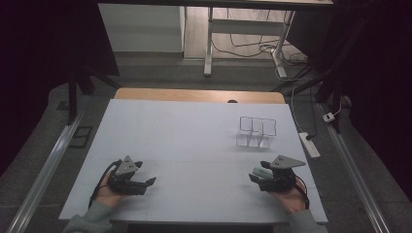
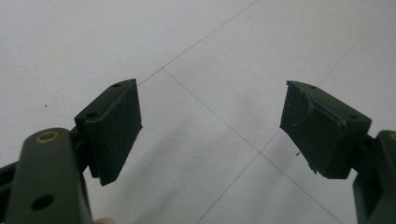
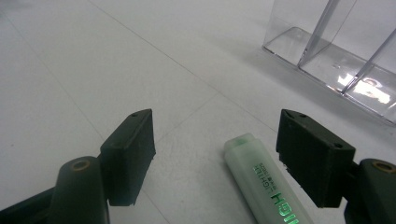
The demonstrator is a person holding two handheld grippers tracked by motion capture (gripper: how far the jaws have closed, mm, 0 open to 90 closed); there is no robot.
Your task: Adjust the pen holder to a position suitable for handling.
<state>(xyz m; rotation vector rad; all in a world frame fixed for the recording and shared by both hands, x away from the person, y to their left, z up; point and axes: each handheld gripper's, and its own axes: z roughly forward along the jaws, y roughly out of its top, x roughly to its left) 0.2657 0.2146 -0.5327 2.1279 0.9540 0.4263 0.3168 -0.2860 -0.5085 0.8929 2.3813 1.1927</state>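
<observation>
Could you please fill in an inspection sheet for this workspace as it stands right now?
Surface: white table top, flat, faint seam lines.
Job's things: green highlighter lying flat between the right gripper's jaws, not clamped; clear compartment organiser upright at far right, looks empty.
Clutter: nothing seen.
Grippers: left gripper open, nothing between its jaws; right gripper open around the highlighter.
Cables: black cable trailing from left gripper; floor cables and white power strip beside the table.
Surroundings: dark room, white desk frame behind.

Pale green highlighter (image 3: 264, 182) lies flat on white table (image 3: 93, 70).
</observation>
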